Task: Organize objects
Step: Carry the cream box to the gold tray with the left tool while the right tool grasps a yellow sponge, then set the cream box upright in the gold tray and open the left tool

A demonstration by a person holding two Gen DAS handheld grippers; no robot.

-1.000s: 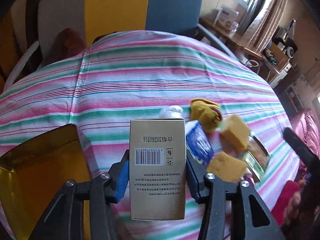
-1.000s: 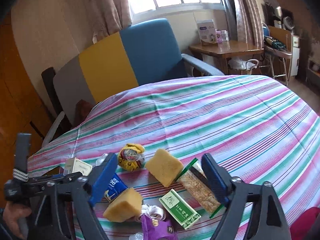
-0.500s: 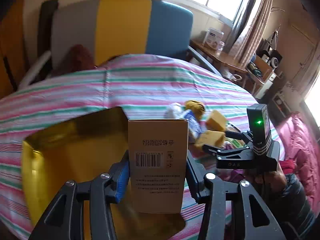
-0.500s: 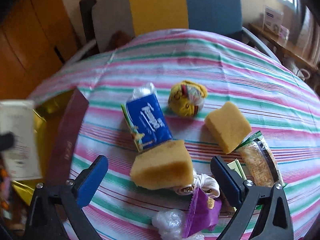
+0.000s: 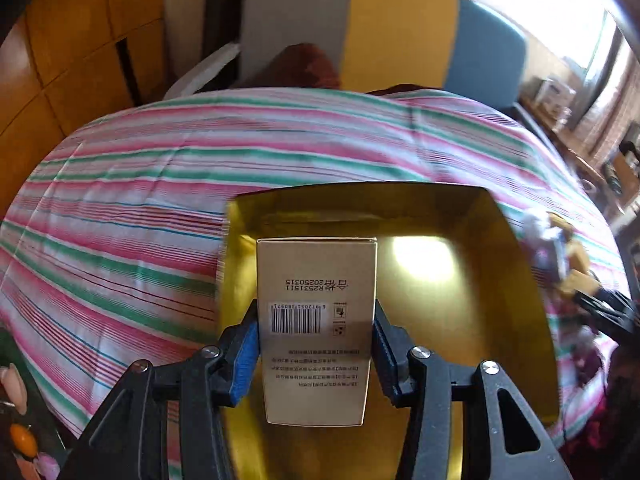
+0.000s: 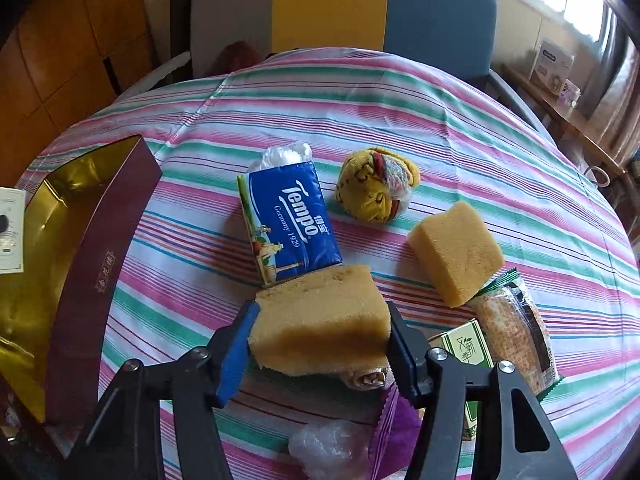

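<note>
I have the left tongs (image 5: 316,344) squeezed on a small tan box (image 5: 316,320). I grip it by its two long sides, so the side with the barcode faces my camera and the box cannot twist. It hangs over the big gold tray (image 5: 516,280), which sits on the striped worktop (image 5: 120,208). I think the tray is where the things should go, so that is why I hold the box there. It looks ready to be let down inside, but I cannot tell how high above the tray floor it is.

My right tongs (image 6: 320,344) are closed on a yellow sponge (image 6: 320,320). The blue pads press its two ends, because a sponge is soft and needs a firm hug. It is at the near edge of the pile and I cannot tell if it is off the cloth yet. Just behind it lies a blue tissue pack (image 6: 288,220). A yellow sock ball (image 6: 376,184) and a second sponge (image 6: 456,252) wait nearby. A snack pack (image 6: 516,340) and a green tea box (image 6: 468,344) lie to the right.
</note>
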